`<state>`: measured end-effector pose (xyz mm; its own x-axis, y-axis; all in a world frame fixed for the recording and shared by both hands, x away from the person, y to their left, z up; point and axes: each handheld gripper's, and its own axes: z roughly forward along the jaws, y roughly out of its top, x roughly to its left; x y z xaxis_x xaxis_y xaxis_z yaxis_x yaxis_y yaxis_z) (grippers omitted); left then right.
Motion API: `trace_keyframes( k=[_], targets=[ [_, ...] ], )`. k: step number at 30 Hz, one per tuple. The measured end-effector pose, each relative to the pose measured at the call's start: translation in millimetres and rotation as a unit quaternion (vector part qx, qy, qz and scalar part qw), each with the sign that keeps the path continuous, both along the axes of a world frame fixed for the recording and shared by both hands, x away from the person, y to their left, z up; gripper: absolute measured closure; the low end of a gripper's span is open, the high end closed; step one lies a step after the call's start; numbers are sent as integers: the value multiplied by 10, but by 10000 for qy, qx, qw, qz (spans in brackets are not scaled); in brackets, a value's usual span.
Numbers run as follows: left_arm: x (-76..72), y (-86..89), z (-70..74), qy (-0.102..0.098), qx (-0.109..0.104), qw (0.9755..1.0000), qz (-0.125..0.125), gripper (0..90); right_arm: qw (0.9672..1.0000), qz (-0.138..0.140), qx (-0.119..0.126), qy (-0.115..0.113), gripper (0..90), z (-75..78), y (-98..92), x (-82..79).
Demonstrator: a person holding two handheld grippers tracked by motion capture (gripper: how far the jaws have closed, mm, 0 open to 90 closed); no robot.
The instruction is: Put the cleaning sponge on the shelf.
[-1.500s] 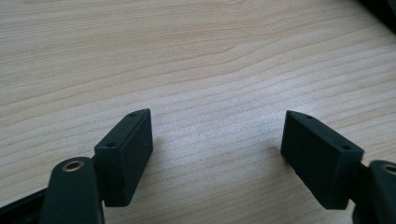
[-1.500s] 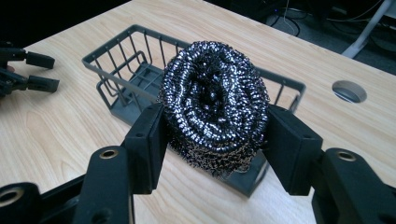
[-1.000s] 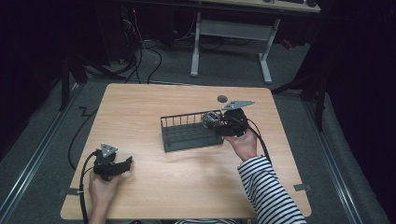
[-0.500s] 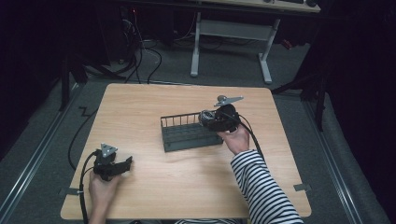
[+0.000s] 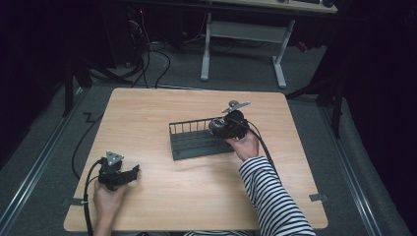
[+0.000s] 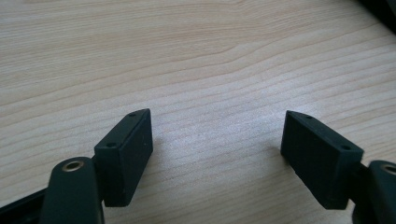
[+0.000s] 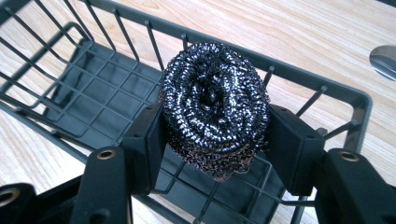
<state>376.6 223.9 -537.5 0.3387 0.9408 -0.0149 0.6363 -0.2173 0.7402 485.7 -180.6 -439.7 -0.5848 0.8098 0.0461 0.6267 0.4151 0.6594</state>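
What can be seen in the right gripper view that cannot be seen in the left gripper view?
The right gripper view has a steel wool scourer between the right gripper pads, which press on both its sides, above a dark wire basket; a shiny metal object lies at the picture's right edge.

The left gripper view has the left gripper with its jaws wide apart and nothing between them, low over bare wood.

Both have the light wooden table and a pair of black jaws rising from the bottom.
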Motion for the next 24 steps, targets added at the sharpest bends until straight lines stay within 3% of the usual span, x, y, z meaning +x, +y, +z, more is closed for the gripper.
trace_keyframes(
  k=[9, 24],
  targets=[
    [0, 0, 0, 0, -1, 10000, 0, 256, 9998, -31, -203, 85, 408, -61, 61, 28],
    [0, 0, 0, 0, -1, 10000, -1, 256, 9996, 19, -270, 90, 319, -46, 76, 22]
  ],
)
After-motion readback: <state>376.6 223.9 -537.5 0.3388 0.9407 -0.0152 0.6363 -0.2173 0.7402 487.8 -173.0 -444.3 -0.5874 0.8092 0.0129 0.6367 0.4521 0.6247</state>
